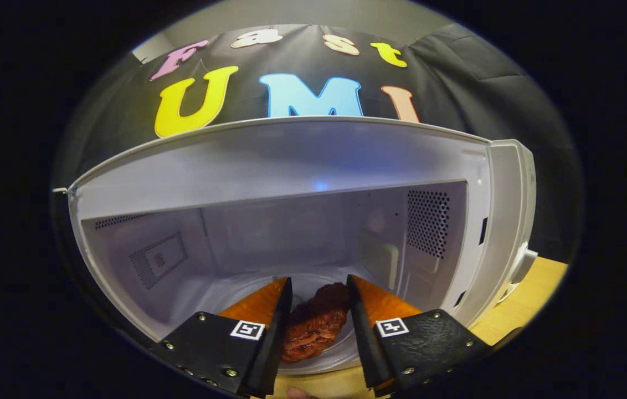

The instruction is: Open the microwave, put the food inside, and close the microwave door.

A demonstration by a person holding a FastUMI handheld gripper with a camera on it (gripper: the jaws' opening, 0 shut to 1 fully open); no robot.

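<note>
Microwave [291, 183] standing open on a light wooden surface [529, 299], white cavity facing the camera, door out of frame. Perforated vent panel [428, 221] on the right inner wall; smaller perforated patch [155, 259] on the left inner wall. Round glass turntable [319, 363] on the cavity floor. Food [313, 327], a reddish-brown glazed piece of meat, lying on the turntable toward its front. Claw [319, 288] reaching in at the cavity mouth, fingers apart with an open gap from tip to base. Food sitting in that gap, low between the two fingers, its far end roughly level with the fingertips and its near end running back toward the claw's base. Left finger [277, 327] very close alongside the food's left edge; contact there not determinable. Right finger [360, 327] just beside the food's upper right end, with a sliver of turntable visible between finger and food lower down. No firm clamp on the food evident from either side. Square printed marker [247, 330] on the left finger block, matching one [392, 327] on the right. Fingertip of a person [298, 393] just visible below the claw, at the near edge of the surface.
</note>
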